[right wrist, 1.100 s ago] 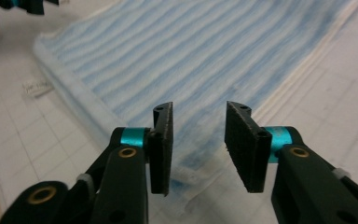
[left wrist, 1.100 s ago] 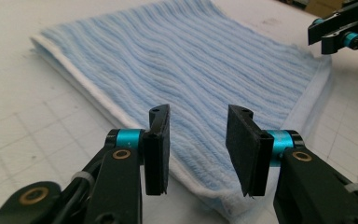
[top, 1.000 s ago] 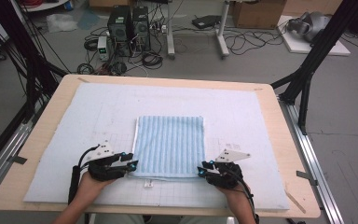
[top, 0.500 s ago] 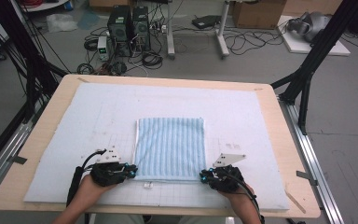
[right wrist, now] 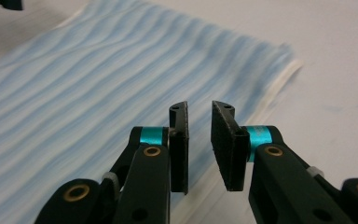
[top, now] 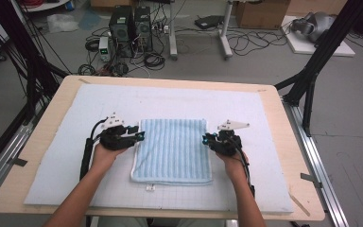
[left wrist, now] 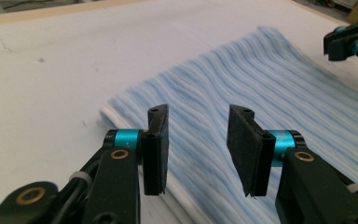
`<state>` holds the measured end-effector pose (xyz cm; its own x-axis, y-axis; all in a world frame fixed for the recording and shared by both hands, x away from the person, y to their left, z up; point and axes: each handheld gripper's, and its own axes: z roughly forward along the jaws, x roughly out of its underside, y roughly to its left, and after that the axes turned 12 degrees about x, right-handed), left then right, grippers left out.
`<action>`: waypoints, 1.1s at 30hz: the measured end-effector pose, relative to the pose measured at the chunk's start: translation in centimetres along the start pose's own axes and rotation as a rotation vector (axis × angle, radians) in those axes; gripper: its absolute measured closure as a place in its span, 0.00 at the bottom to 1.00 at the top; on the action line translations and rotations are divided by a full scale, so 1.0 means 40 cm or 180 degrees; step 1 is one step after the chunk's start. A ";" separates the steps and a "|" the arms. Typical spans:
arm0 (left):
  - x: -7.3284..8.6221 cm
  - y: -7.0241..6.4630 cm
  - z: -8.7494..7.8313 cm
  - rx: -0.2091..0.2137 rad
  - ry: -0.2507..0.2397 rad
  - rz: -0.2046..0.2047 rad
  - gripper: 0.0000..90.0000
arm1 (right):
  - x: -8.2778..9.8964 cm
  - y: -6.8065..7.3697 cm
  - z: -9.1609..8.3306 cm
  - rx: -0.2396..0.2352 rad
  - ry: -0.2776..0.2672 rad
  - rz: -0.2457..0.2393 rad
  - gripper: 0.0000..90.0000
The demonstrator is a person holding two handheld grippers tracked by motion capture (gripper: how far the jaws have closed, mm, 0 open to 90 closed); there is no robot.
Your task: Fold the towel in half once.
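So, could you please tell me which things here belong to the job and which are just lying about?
In the job: blue striped towel, left gripper, right gripper, white mat.
Lying about: computer towers, floor cables, cardboard box.

- A folded blue-and-white striped towel [top: 174, 150] lies flat on a white mat [top: 66, 156] covering a wooden table [top: 42, 137].
- The left gripper [top: 141, 135] sits at the towel's left edge, the right gripper [top: 204, 140] at its right edge.
- Both forearms come in from the bottom.
- Computer towers [top: 131, 22] and cables lie on the floor beyond.
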<state>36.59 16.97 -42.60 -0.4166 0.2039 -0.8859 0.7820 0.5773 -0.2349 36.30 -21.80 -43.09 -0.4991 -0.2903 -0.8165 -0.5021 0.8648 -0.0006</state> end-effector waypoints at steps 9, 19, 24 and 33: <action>-0.011 0.080 0.089 -0.0286 0.0337 -0.0046 0.74 | -0.021 -0.030 0.083 0.0169 0.0223 0.0009 0.86; -0.006 0.100 0.107 -0.0549 0.0531 -0.0099 0.74 | -0.009 -0.051 0.082 0.0280 0.0349 0.0082 0.81; -0.012 0.089 0.070 -0.0435 0.0341 -0.0128 0.62 | 0.002 -0.051 0.029 0.0250 0.0180 0.0085 0.70; -0.005 0.044 -0.007 0.0021 -0.0188 -0.0081 0.34 | 0.040 -0.060 -0.071 0.0360 -0.0065 0.0137 0.30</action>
<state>37.90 18.17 -42.73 -0.4083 0.1421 -0.9017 0.7748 0.5763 -0.2600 34.70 -25.52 -42.75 -0.5035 -0.2445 -0.8287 -0.3970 0.9174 -0.0294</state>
